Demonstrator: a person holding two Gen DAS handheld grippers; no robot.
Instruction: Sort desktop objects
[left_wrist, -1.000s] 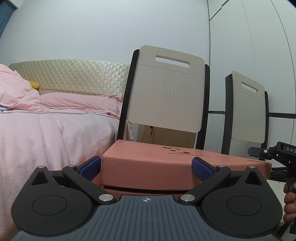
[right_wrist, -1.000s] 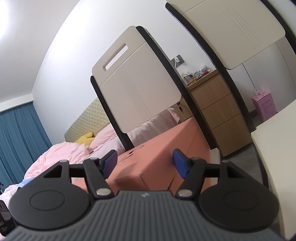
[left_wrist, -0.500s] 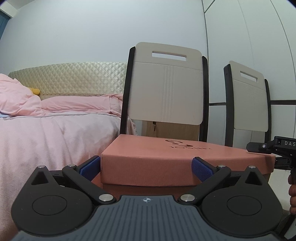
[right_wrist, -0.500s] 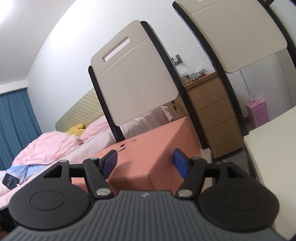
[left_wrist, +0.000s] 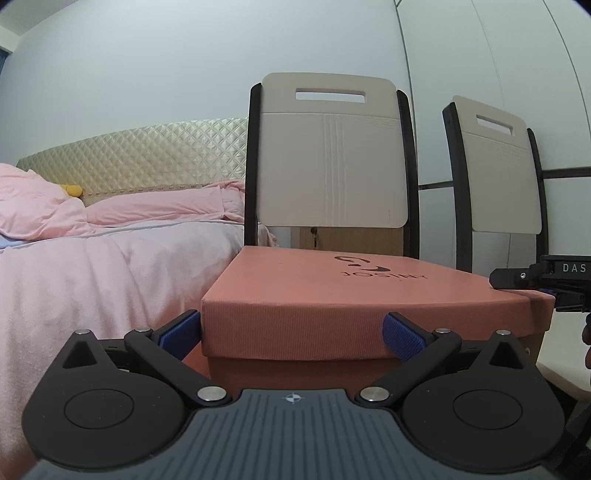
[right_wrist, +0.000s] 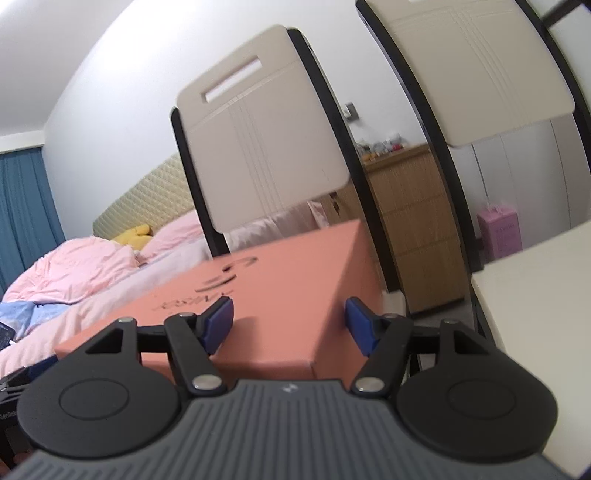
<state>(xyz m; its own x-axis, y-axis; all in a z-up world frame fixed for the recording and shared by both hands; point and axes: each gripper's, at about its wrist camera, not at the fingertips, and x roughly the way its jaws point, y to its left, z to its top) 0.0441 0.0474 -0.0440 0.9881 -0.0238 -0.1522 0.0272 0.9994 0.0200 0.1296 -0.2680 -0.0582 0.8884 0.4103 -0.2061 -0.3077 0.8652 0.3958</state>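
Observation:
A salmon-pink lidded box (left_wrist: 332, 306) with a dark logo on its lid fills the middle of both views. My left gripper (left_wrist: 291, 334) has its blue pads (left_wrist: 400, 338) pressed on the two sides of one end of the lid. My right gripper (right_wrist: 290, 326) grips the opposite end of the box (right_wrist: 273, 299), one pad on the lid top and one on the side. The right gripper also shows at the right edge of the left wrist view (left_wrist: 546, 282). The box is held level between both grippers.
Two beige chair backs with black frames (left_wrist: 328, 162) (left_wrist: 498, 173) stand just behind the box. A bed with pink bedding (left_wrist: 92, 258) lies to the left. A white tabletop (right_wrist: 535, 332) is at the right, with a wooden drawer cabinet (right_wrist: 410, 229) and a pink box (right_wrist: 498, 236) behind.
The box has tilted level and sunk lower in both views, showing more of its lid top. Both grippers keep the same hold on it.

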